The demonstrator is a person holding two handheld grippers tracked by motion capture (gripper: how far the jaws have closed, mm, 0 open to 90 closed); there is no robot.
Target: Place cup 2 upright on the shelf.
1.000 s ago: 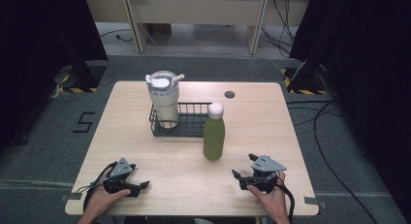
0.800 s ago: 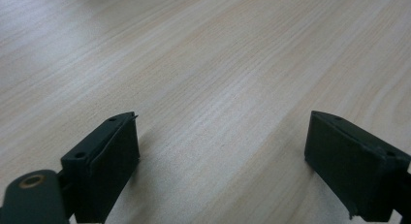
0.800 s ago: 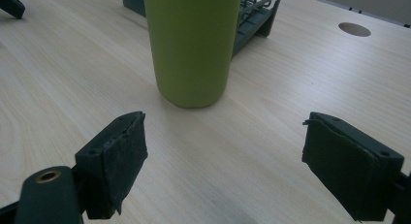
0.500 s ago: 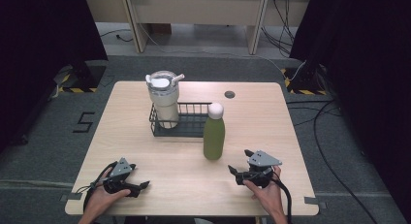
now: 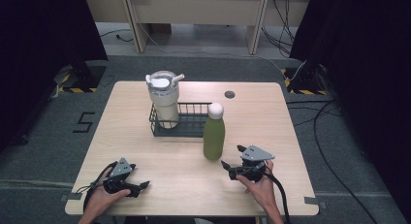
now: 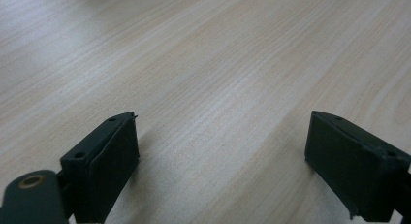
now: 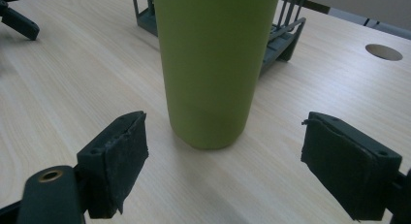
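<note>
The green bottle stands upright near the table centre, just in front of the wire rack. The right gripper faces its base, jaws spread wide but narrowing, pads not touching. A low or off-centre push may topple the bottle. The left gripper rests wide apart, empty.

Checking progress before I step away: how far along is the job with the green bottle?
Done: the cream lidded tumbler stands in the dark wire basket. In hand: the right gripper, jaws open, faces the green bottle with the white cap, which stands on the wooden table beside the basket. Left: gripping and moving it.
</note>
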